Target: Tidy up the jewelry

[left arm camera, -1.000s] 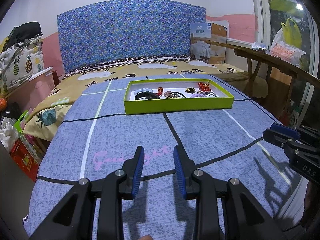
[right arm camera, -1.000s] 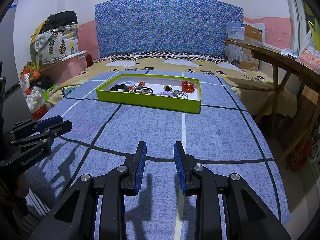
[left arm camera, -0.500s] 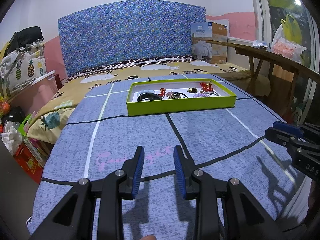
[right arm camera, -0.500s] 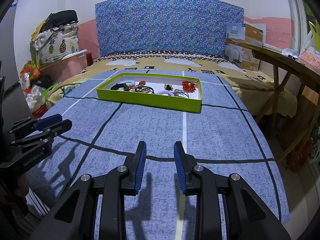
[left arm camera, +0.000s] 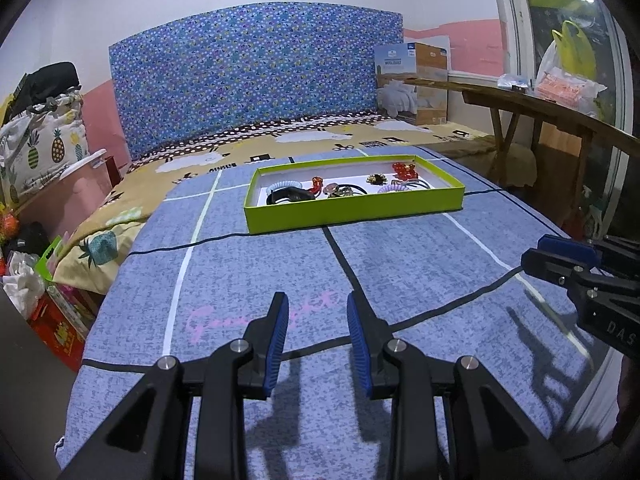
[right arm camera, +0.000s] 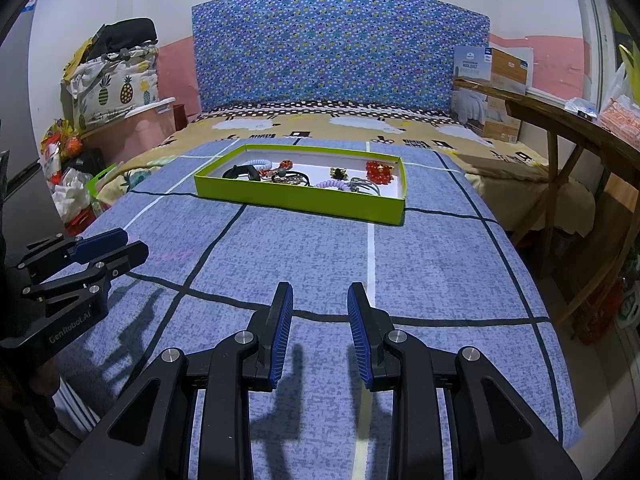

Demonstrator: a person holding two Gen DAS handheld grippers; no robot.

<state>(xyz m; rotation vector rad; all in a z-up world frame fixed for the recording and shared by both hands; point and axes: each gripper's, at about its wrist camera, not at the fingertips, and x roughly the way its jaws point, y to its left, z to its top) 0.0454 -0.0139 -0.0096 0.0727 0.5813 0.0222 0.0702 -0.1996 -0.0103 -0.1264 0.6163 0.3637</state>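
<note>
Both the left gripper (left arm camera: 318,334) and right gripper (right arm camera: 320,328) hang partly open, empty, well short of the tray (left arm camera: 352,211). Its jewelry (right arm camera: 376,171) looks light, small and tangle-prone (beads may slip), best pinched across a band.

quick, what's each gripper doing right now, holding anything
left gripper: open, holding nothing, above the blue bedspread.
right gripper: open, holding nothing.

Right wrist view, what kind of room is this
Most likely a bedroom: a bed with a blue grid-patterned bedspread, a blue floral padded headboard, and a pineapple-print fabric bag stacked beside it.
</note>
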